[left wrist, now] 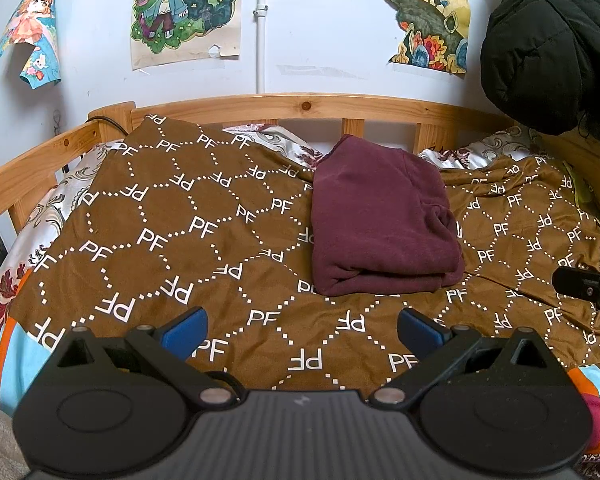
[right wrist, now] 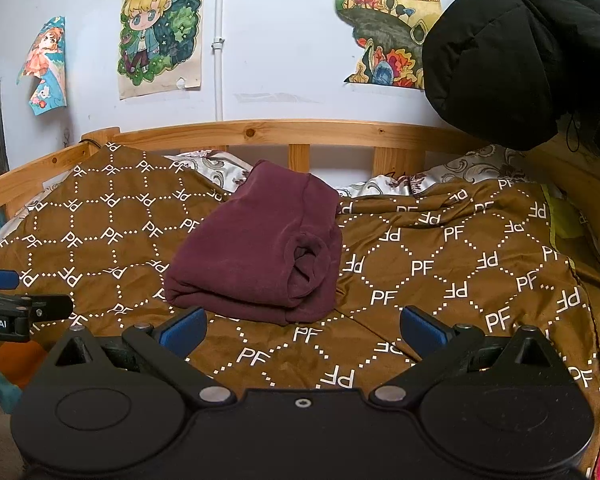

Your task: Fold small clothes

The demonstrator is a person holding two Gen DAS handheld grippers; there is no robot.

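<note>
While both pairs of blue-padded fingers are being held spread wide and empty, nothing is being gripped by the left gripper [left wrist: 302, 330] or the right gripper [right wrist: 303, 330]. Just ahead of them, a maroon garment [left wrist: 380, 220] is being seen lying already folded into a thick bundle on the brown patterned blanket [left wrist: 188, 216] covering the bed. From the left gripper it is lying ahead and slightly to the right; from the right gripper, ahead and slightly to the left, where its near folded edge is being approached more closely, so the right hand is being judged the nearer. Its long axis is running away from the fingers, toward the wooden bed rail [left wrist: 300, 106]. Nothing is being found in the way; a dark jacket [left wrist: 552, 48] is hanging well apart at the right, and drawings [left wrist: 186, 8] are being displayed on the wall.
</note>
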